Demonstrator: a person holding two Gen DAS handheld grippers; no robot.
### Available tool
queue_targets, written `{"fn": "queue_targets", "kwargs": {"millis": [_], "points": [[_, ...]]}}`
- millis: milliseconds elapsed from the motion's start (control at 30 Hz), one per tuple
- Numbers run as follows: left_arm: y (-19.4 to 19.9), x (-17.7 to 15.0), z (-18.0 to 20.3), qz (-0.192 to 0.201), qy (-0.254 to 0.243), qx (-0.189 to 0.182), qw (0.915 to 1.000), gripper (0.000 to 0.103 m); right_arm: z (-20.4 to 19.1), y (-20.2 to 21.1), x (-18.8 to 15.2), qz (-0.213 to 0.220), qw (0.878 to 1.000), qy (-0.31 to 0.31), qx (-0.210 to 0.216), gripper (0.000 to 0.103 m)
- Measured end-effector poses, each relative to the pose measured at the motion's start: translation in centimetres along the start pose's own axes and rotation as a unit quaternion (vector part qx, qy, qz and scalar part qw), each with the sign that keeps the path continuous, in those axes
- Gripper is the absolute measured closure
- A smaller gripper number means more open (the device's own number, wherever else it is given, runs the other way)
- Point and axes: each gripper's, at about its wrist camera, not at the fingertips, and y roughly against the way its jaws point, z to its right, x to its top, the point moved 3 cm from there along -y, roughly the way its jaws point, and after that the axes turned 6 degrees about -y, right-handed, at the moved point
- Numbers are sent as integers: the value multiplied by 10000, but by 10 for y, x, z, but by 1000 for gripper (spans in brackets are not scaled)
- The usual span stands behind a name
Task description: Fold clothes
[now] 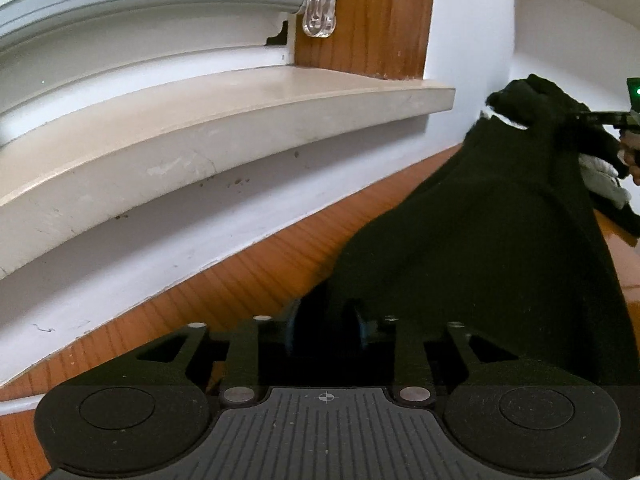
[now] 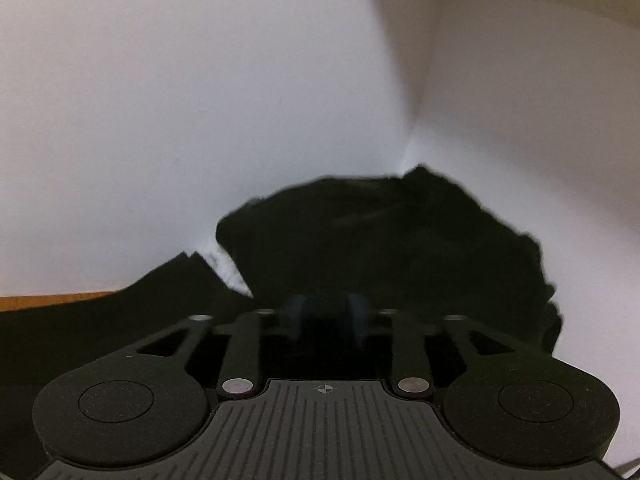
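**Both tongs pinching one black garment above the wooden surface**

The left tongs (image 1: pixel 326 330) are nearly closed, their blue-padded fingers (image 1: pixel 292 330) clenched on an edge of the black garment (image 1: pixel 472 248). From that grip the cloth stretches up and to the right across the left wrist view, lifted off the orange wooden surface (image 1: pixel 240 280), to a bunched corner high at the right edge. There the right tongs (image 1: pixel 560 118) reach in from the side and meet the cloth.

In the right wrist view the right tongs are also drawn close together, fingers (image 2: pixel 294 316) clamped on dark fabric that mounds up just ahead of them against the white wall (image 2: pixel 200 100). More black cloth trails down to the left over the surface.

A pale window sill (image 1: pixel 224 120) juts out above the surface, left of the garment. No lettering or label can be read anywhere.
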Motion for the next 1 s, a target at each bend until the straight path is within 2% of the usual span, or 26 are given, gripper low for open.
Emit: {"fn": "queue_targets", "kwargs": {"millis": [67,100,133,400,500,600,667,767,833,900,967,1000], "points": [[1,2,3,7,-23,92,10000,47,-7,8,-3,72,9999,65,93,54],[2,2,4,10,-54,218,9997,30,-11,13,-4,102,9998,93,152,54],[4,2,5,14,-82,318,9995,27,-14,17,-6,131,9996,121,212,54],[26,-3,4,121,-117,615,9980,23,-39,47,-35,116,9964,44,838,48],[42,-9,0,141,-100,713,9973,21,-50,62,-48,-54,9868,-234,1602,45],[61,-20,-6,145,-115,806,9966,16,-71,76,-67,-529,9659,-467,2492,41],[74,-27,-10,148,-125,868,9960,16,-90,87,-82,-791,9530,-410,2896,41],[94,-39,-16,83,-226,914,9955,19,-118,105,-100,-999,9389,-209,3286,41],[106,-49,-23,-38,-283,929,9953,28,-135,119,-108,-1030,9315,-34,3489,37],[112,-57,-32,-122,-218,910,9955,35,-147,129,-111,-1003,9269,96,3615,28],[116,-61,-39,-144,-138,845,9962,41,-153,132,-111,-961,9249,169,3674,28],[116,-63,-41,-163,-131,842,9962,49,-156,133,-111,-962,9244,186,3685,28]]}}
